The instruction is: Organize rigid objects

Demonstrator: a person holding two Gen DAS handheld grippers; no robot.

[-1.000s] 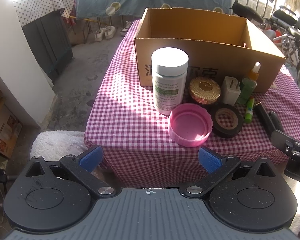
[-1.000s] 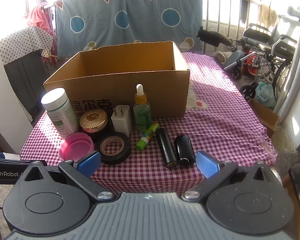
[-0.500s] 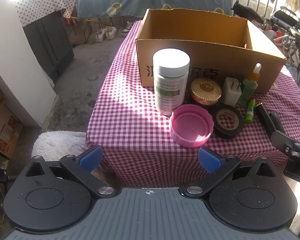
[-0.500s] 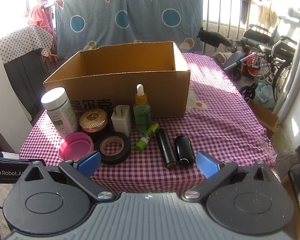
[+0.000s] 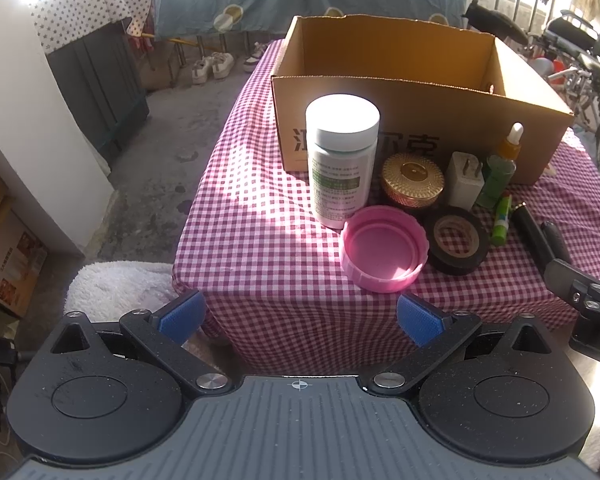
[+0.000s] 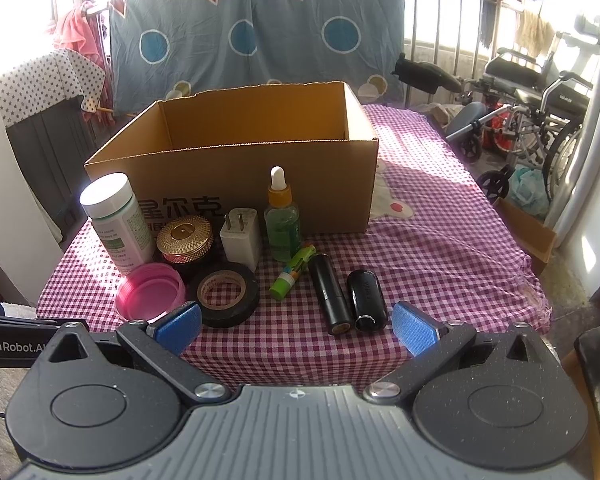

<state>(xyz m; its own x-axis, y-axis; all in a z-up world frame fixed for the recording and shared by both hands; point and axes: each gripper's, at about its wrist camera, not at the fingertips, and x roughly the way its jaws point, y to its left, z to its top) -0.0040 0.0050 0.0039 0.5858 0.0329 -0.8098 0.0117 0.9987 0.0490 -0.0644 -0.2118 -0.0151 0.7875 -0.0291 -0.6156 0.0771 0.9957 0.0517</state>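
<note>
So both grippers sit back off the near table edge, nothing in them: left gripper [image 5: 299, 316] w/ blue pads spread wide, right gripper [image 6: 296, 326] same, jaws apart.

Box [image 6: 256, 176] stands open-topped on the checked cloth [image 6: 440, 248], long side facing us; its floor is hidden behind the front wall, so can't say what's inside. Printed chars on that wall are partly covered by the items in front.

Row along the box front, left to right: white bottle [image 6: 116, 220] upright, gold jar [image 6: 185, 238], plug [image 6: 240, 240] w/ prongs up, dropper [image 6: 282, 216] upright (tip up). Nearer us: pink lid [image 6: 150, 292] lying open side up, tape [image 6: 224, 294] flat, touching or nearly touching the lid. Green stick [image 6: 293, 272] lies slanted, its top end pointing toward the dropper. Two black tubes [image 6: 350, 294] lie side by side, long axes running front-to-back, ends toward the right gripper.

From the left cam the tubes are partly cut off by the right gripper's arm.
</note>
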